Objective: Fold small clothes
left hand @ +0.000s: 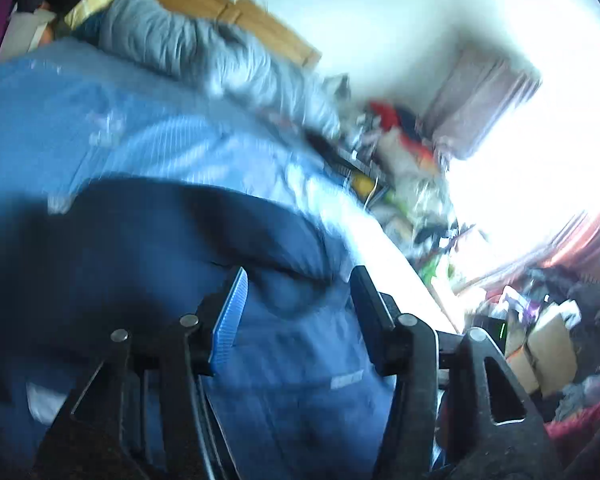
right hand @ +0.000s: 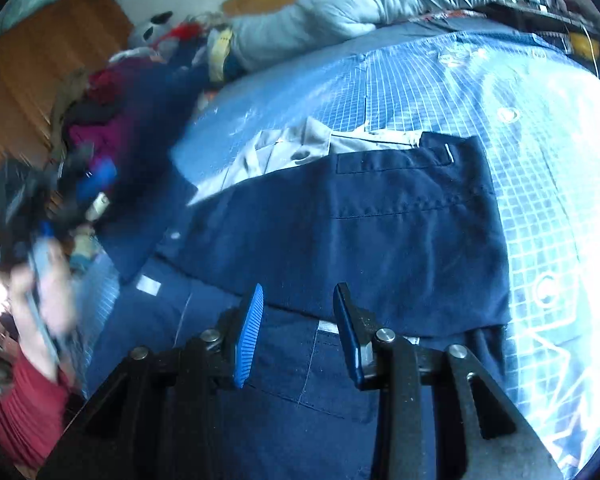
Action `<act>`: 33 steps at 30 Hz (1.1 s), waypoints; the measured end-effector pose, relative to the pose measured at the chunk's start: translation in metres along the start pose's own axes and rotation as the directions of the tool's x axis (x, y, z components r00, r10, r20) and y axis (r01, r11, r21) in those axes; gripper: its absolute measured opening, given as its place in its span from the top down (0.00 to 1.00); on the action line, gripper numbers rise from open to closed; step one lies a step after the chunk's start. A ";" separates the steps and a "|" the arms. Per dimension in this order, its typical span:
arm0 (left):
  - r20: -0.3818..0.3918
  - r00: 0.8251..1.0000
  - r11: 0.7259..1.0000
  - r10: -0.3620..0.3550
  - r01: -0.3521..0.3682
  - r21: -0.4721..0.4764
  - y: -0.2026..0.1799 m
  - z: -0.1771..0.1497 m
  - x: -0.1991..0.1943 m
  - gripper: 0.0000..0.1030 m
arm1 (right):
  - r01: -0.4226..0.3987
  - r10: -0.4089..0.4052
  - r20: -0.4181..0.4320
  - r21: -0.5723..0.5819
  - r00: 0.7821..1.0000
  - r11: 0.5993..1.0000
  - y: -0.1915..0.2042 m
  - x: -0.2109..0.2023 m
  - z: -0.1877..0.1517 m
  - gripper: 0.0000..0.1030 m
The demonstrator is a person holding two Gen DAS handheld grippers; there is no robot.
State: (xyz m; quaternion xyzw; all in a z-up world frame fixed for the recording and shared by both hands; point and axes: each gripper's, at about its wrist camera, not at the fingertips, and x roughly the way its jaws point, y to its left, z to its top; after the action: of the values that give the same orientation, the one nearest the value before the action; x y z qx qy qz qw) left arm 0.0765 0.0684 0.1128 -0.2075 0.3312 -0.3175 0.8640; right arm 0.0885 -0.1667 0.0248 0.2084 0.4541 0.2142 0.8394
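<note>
Judging from the bed (right hand: 540,160), we see the navy shorts (right hand: 360,220) spread crosswise just ahead of our empty, parted right claw (right hand: 298,332), nearer than the parted, empty left claw (left hand: 300,312).

No readable text, labels or numbers.

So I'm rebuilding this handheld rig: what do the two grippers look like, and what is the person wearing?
Both the left gripper and right gripper have black angular frames with silver pivot bolts and blue ribbed fingers. A thin cable runs along the left one. The person wears a red sleeve.
</note>
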 end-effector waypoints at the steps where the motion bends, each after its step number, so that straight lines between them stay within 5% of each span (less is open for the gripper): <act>1: -0.001 1.000 1.000 0.018 -0.018 -0.025 0.005 -0.006 -0.007 0.50 | -0.013 0.013 -0.003 0.004 1.000 1.000 -0.003 0.002 0.002 0.61; 4: 0.077 0.991 0.983 0.107 -0.094 -0.160 0.047 -0.007 -0.052 0.48 | -0.048 0.049 -0.012 0.022 0.999 0.999 -0.012 0.010 0.013 0.60; 8: 0.125 0.920 0.896 0.371 -0.320 -0.307 0.107 -0.004 -0.105 0.49 | -0.048 0.051 -0.048 0.067 0.998 0.997 -0.029 0.039 0.032 0.55; 11: 0.077 0.879 0.852 0.471 -0.430 -0.298 0.123 -0.005 -0.124 0.51 | -0.089 0.098 -0.062 0.138 0.993 0.986 -0.045 0.056 0.042 0.55; 14: 0.008 0.834 0.808 0.552 -0.533 -0.251 0.132 -0.005 -0.131 0.59 | -0.035 0.058 -0.106 0.208 0.993 0.978 -0.058 0.069 0.041 0.55; 16: -0.022 0.822 0.793 0.570 -0.556 -0.249 0.151 -0.004 -0.135 0.61 | -0.046 0.074 -0.117 0.225 0.990 0.973 -0.060 0.073 0.039 0.55; 22: -0.102 0.819 0.809 0.564 -0.573 -0.133 0.155 -0.015 -0.096 0.61 | -0.085 0.109 -0.102 0.216 0.989 0.973 -0.058 0.079 0.046 0.59; 26: -0.200 0.735 0.749 0.648 -0.662 -0.006 0.165 -0.026 -0.061 0.61 | -0.103 0.130 -0.135 0.188 0.982 0.977 -0.049 0.091 0.046 0.66; 27: -0.202 0.726 0.742 0.657 -0.671 0.004 0.167 -0.028 -0.059 0.59 | -0.097 0.123 -0.142 0.180 0.982 0.979 -0.048 0.094 0.045 0.67; 29: -0.189 0.733 0.745 0.654 -0.667 -0.006 0.166 -0.031 -0.062 0.59 | -0.083 0.108 -0.143 0.168 0.984 0.982 -0.047 0.095 0.044 0.74; 31: -0.187 0.732 0.744 0.655 -0.668 -0.009 0.165 -0.031 -0.064 0.59 | -0.077 0.100 -0.137 0.161 0.986 0.984 -0.047 0.094 0.045 0.98; 33: -0.183 0.729 0.742 0.659 -0.671 -0.001 0.165 -0.032 -0.065 0.58 | -0.056 0.073 -0.118 0.138 0.990 0.989 -0.046 0.089 0.046 0.99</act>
State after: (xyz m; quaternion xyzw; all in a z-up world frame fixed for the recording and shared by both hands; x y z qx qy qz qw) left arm 0.0842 0.2256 0.0248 -0.0763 0.4665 0.0075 0.8812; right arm 0.1798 -0.1626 -0.0370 0.2655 0.5111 0.2224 0.7867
